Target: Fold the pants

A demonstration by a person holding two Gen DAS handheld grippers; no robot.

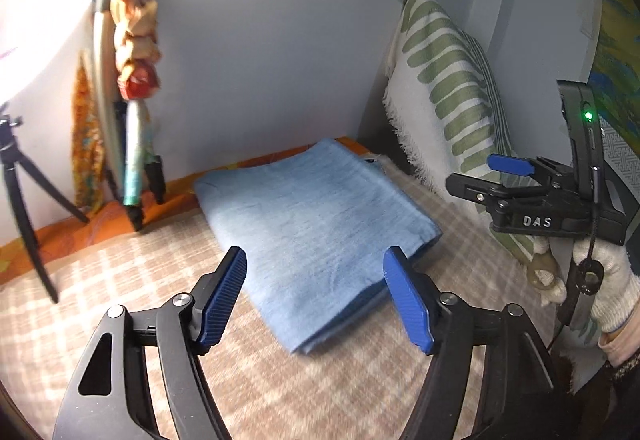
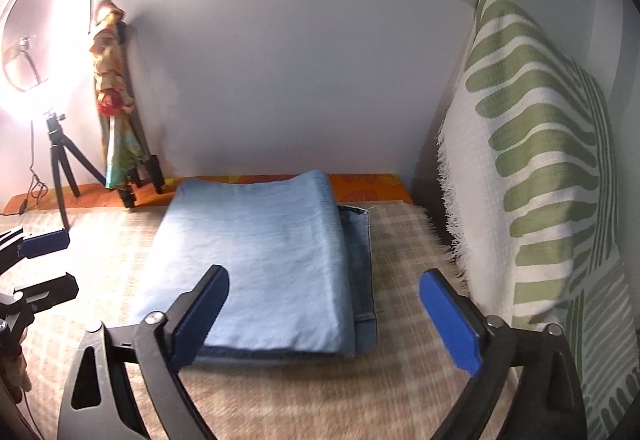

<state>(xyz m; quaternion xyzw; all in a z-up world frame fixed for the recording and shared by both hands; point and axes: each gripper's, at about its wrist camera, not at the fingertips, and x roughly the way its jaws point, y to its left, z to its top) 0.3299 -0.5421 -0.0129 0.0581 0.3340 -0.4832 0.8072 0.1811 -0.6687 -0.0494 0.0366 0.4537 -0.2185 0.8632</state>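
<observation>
The pants (image 2: 256,260) lie on the checked blanket (image 2: 400,392) as a compact, layered rectangle. The pale side faces up, and a darker denim edge with a seam shows along the rectangle's side nearest the green-striped pillow (image 2: 540,180). The far end of the pants lies close to the orange strip at the foot of the wall, and the pillow stands just beside them, apart from the cloth.

The left gripper (image 1: 316,300) hangs above the near end of the pants with its blue fingers (image 1: 224,300) spread and nothing between them. The right gripper (image 2: 324,316) is likewise released, its fingers wide apart over the near corner, touching no fabric. In the left wrist view a gloved hand (image 1: 600,280) carries the right gripper beside the pillow.

Judging by the tidy stack and both grippers empty, the folding looks essentially done. At most, the layers need a slight squaring where the darker edge sticks out on the pillow side.
</observation>
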